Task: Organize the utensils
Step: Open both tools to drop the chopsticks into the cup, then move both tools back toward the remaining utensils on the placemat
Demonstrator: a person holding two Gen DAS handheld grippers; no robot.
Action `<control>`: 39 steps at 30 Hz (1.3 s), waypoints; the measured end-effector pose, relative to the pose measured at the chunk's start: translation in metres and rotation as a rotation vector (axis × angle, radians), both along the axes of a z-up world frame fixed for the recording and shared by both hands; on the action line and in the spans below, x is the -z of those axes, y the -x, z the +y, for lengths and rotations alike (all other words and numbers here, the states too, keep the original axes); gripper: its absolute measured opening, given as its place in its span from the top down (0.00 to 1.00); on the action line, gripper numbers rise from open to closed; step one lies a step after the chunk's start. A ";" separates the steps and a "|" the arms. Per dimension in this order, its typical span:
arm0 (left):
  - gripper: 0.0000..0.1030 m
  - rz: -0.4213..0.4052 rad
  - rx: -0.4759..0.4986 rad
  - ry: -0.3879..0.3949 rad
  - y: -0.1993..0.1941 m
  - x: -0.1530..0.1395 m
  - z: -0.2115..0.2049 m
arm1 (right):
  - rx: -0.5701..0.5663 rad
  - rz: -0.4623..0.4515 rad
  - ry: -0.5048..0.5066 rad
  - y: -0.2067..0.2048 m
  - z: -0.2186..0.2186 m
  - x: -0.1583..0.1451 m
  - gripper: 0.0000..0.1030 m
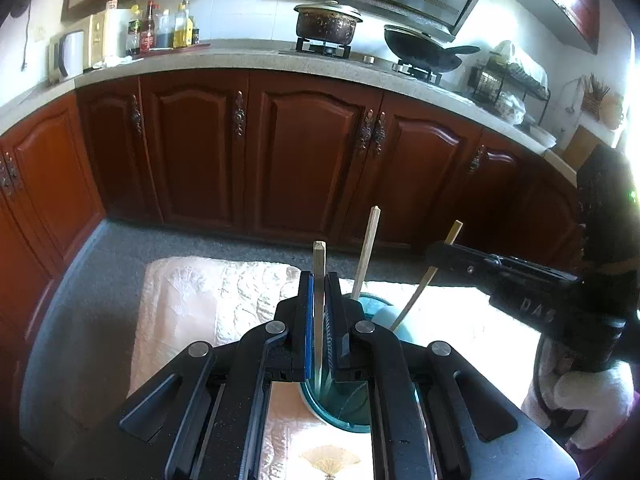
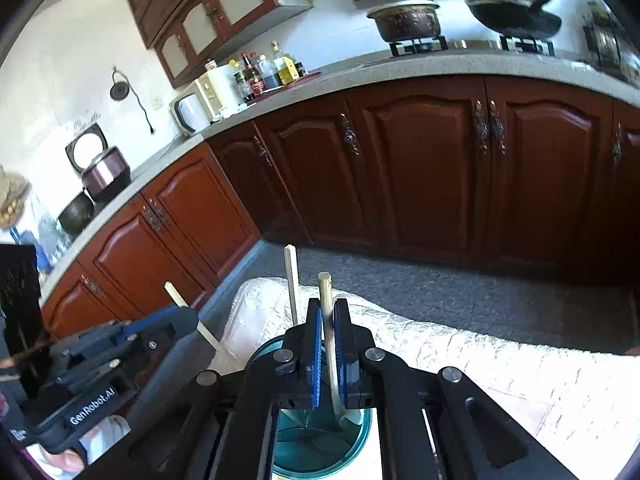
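A teal translucent cup (image 1: 340,404) stands on the white embossed tablecloth (image 1: 208,304), right under both grippers. My left gripper (image 1: 319,280) is shut on a wooden chopstick (image 1: 319,264), held upright with its lower end in the cup. My right gripper (image 2: 327,308) is shut on another wooden chopstick (image 2: 326,296), whose lower end also reaches into the cup (image 2: 320,444). A third chopstick (image 1: 366,252) leans loose in the cup; it also shows in the right wrist view (image 2: 293,284). The right gripper (image 1: 434,256) enters the left view from the right.
Dark red base cabinets (image 1: 312,160) run behind the table under a grey countertop (image 1: 240,58). A pot (image 1: 326,20) and a wok (image 1: 424,48) sit on the stove. Bottles (image 1: 160,26), a kettle (image 1: 72,54) and a rice cooker (image 2: 104,172) stand on the counter.
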State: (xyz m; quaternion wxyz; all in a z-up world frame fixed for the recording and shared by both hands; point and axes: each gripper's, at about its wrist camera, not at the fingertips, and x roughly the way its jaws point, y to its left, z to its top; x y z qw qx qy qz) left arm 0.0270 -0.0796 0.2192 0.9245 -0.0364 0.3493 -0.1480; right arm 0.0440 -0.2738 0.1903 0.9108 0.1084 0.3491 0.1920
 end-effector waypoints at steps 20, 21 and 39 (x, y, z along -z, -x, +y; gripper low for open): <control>0.52 0.003 0.017 -0.014 0.042 0.011 -0.012 | 0.025 0.023 0.046 0.068 -0.014 0.007 0.65; 0.50 0.000 0.020 -0.020 0.045 0.012 -0.014 | 0.030 0.021 0.044 0.072 -0.015 0.007 0.65; 0.43 -0.027 0.089 -0.060 0.108 0.024 -0.061 | 0.157 0.021 0.078 0.150 -0.051 0.010 0.60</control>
